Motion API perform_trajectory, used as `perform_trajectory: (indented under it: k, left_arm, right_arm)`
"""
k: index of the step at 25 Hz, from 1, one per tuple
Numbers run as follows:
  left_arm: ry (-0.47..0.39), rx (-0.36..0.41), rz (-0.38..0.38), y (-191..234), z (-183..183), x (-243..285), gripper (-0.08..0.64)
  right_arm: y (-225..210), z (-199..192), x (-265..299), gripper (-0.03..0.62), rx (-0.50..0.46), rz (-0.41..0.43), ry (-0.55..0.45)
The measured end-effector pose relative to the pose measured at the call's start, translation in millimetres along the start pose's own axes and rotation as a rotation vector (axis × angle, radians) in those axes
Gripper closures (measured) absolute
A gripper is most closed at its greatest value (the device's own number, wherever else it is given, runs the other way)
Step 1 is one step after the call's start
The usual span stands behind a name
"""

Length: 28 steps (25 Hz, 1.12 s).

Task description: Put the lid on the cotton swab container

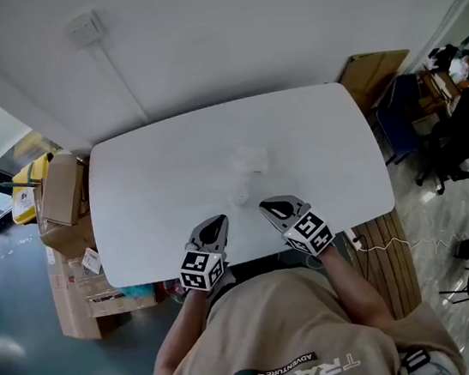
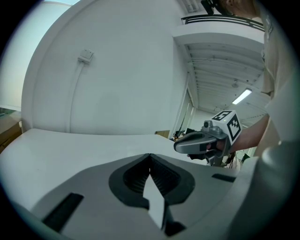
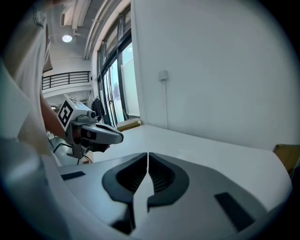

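We hold both grippers low over the near edge of the white table (image 1: pixel 156 185), side by side and well apart, their tips pointing away from us toward the middle of the tabletop. The left gripper (image 1: pixel 215 222) has its jaws pressed together; in the left gripper view its own jaws (image 2: pixel 150 157) meet at the tip with nothing caught between them. The right gripper (image 1: pixel 269 208) is much the same: in the right gripper view its jaws (image 3: pixel 146 157) stand closed down to a thin slit, and we see nothing in that slit. Each gripper view also catches the other gripper off to the side, held above the table, the right one (image 2: pixel 183 144) in the left gripper view and the left one (image 3: pixel 115 137) in the right gripper view. The cotton swab container (image 1: pixel 251 161), a pale, translucent box that barely stands out from the surface, sits near the middle of the table, beyond both grippers. The lid (image 1: pixel 240 197), a small pale round piece, lies on the table apart from the container, on our side of it and just ahead of the gap between the two grippers. Neither gripper touches lid or container. Cardboard boxes (image 1: pixel 62 191) stand on the floor past the table's left end.
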<state>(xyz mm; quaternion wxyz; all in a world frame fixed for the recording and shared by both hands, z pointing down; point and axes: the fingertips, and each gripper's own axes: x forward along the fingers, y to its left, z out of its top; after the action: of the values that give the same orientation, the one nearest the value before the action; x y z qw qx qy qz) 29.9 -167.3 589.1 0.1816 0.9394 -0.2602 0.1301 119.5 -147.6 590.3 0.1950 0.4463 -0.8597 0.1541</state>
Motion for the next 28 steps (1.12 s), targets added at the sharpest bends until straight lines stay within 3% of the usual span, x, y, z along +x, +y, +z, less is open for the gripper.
perform_trajectory:
  k: [10,18,24,28]
  left_arm:
    - [0.065,-0.032,0.016,2,-27,20,0.546]
    - [0.112,-0.074,0.037,18,-49,35,0.546]
    - [0.116,-0.108,0.056,28,-54,45,0.547]
    - [0.132,-0.130,0.047,28,-61,49,0.546]
  right_arm:
    - [-7,-13,15,0.569,-0.030,0.050,0.059]
    - [-16,-32,33,0.569,-0.078,0.083,0.179]
    - [-24,-9,42,0.569,-0.131,0.104,0.196]
    - [-17,3,63,0.569,-0.171,0.162,0.233]
